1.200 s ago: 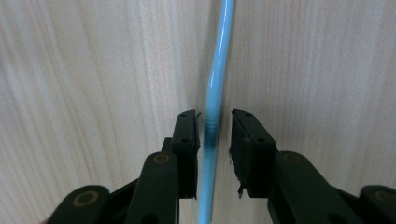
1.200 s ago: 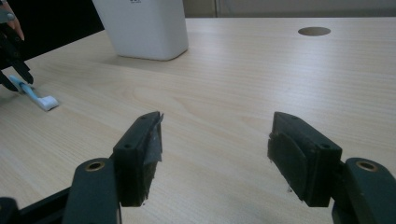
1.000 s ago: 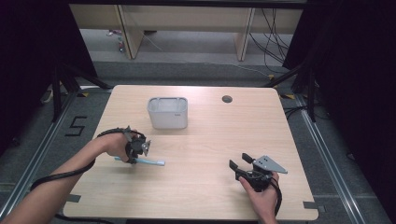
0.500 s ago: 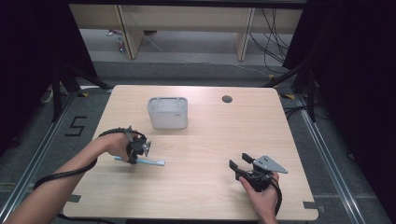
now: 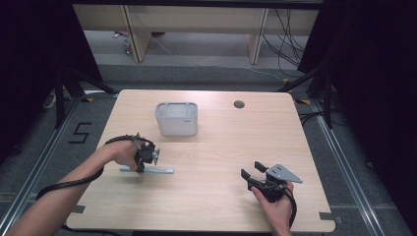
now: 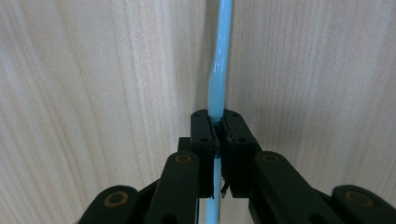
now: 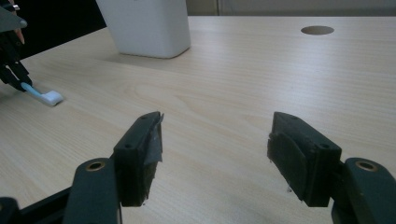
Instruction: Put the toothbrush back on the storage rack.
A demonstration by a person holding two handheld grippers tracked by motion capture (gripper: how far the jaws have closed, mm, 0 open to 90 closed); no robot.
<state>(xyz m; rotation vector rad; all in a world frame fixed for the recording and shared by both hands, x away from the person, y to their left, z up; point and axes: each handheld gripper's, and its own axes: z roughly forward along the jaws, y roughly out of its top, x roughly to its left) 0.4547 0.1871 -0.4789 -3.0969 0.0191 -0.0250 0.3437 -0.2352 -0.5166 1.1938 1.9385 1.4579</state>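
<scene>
Clearly the left gripper (image 6: 217, 135) has just been closing and its jaws now pinch the handle of the blue toothbrush (image 6: 219, 70), which lies flat on the bench (image 5: 211, 196) at the person's left, its white head toward the middle. The hold sits near the handle's end, so most of the length sticks out past the jaws; on a lift the head could sag or the brush could swivel in the narrow pinch, since the handle is thin, smooth and curved. Because the brush lies flat, the jaw tips must be close to the wood, and a tilt or drag rather than a straight rise could scrape them or lever the handle free. Beyond it stands the white bin (image 5: 177, 119), well apart toward the far edge; if that is the goal, a drooping head could catch its rim and knock the brush loose or shove the light bin along. The right gripper (image 7: 217, 154) rests wide and empty at the near right, too far off to steady anything.
</scene>
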